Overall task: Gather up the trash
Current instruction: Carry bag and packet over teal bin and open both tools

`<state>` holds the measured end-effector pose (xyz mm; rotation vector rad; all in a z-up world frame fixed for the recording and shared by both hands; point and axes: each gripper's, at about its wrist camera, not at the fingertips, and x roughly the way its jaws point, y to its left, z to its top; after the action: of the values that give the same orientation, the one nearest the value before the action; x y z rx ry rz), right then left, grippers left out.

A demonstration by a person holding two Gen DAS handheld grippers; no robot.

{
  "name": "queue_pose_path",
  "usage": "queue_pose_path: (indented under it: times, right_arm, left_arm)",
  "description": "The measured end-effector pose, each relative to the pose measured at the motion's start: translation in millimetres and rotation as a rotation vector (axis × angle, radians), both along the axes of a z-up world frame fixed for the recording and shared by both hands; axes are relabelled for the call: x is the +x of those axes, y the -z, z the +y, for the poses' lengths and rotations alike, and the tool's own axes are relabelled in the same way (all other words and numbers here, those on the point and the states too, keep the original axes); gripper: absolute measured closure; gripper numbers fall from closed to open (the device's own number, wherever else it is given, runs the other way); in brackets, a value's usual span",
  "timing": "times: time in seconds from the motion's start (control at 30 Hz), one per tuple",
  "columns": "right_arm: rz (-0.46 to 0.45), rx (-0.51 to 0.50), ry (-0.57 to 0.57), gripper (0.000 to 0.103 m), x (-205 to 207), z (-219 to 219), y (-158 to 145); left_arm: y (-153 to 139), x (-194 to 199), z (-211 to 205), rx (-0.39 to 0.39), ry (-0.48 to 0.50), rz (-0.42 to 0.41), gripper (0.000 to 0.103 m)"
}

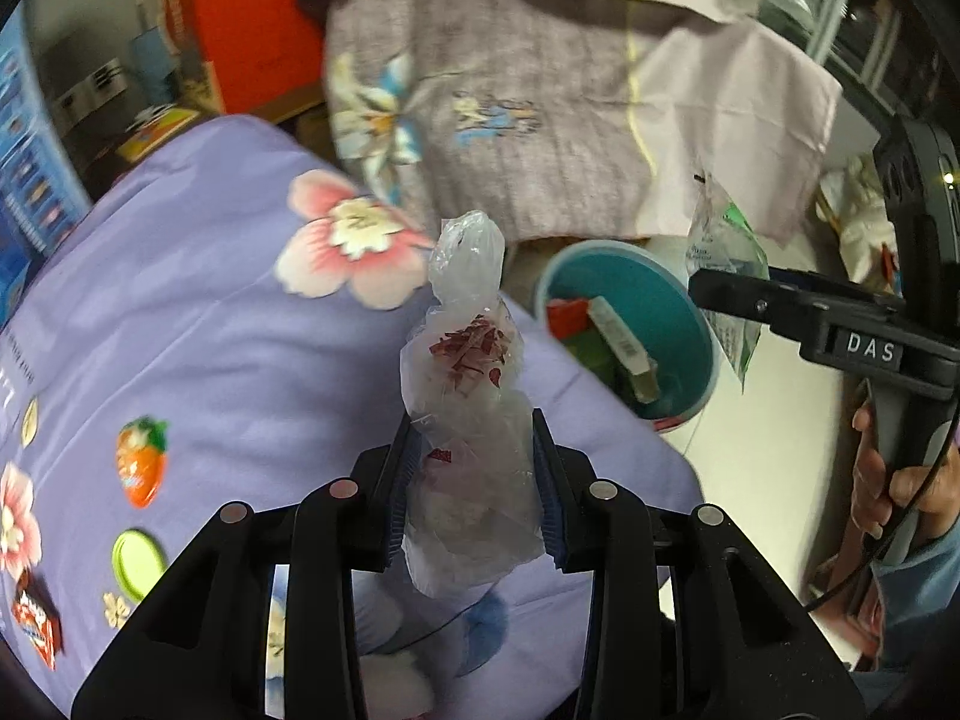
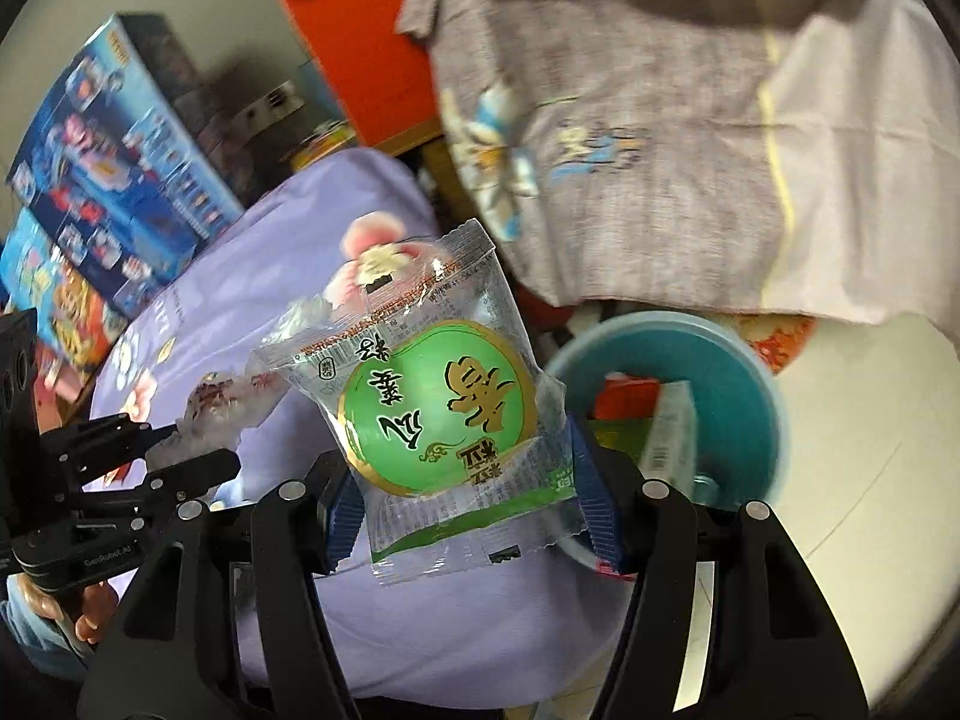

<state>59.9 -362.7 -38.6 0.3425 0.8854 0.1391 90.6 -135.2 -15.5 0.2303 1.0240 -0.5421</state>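
Left gripper [image 1: 474, 480]: my fingers [image 1: 401, 480] pinch something, pointing steeply down.
Right gripper [image 2: 462, 498]: my fingers [image 2: 591, 504] clamp something, tilted down.
Hand [image 1: 900, 480]: wraps the right handle.

The bin [image 1: 630, 276] stood on the floor [image 1: 774, 420] right of my bed [image 1: 210, 300], wrappers [image 1: 624, 336] in it, boxes [image 2: 120, 138] far left.

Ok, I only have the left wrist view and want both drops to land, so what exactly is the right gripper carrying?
Observer: The right gripper is shut on a clear snack wrapper with a green round label.
Operator: Anything in the bin I can't see?
Observer: The teal bin lies just right of that wrapper; trash lies inside.
Operator: Is my bag visible from there?
Observer: Yes, the left gripper shows at the left edge with the crumpled plastic bag.
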Motion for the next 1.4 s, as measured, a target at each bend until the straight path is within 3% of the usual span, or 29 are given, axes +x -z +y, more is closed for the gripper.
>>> queue_pose_path:
  times: [0.37,0.77,0.97,1.17,1.4]
  right_arm:
    - [0.034,0.052,0.111,0.044,-14.1,-62.7,27.5]
    - [0.093,0.094,0.178,0.044,-12.6,-100.5,54.7]
    - [0.12,0.099,0.209,0.044,-9.0,-115.9,64.1]
    - [0.148,0.105,0.223,0.044,-2.1,-122.4,72.8]
    - [0.17,0.106,0.212,0.043,12.0,-118.6,78.8]
  left_arm:
    - [16.8,2.0,-65.0,0.036,0.098,0.026,0.066]
    - [50.1,11.6,-129.9,0.073,0.186,0.087,0.065]
    - [73.6,21.6,-162.4,0.064,0.229,0.156,0.064]
    - [89.5,29.6,-177.1,0.076,0.234,0.184,0.036]
    - [86.9,39.1,-162.5,0.075,0.185,0.177,0.021]
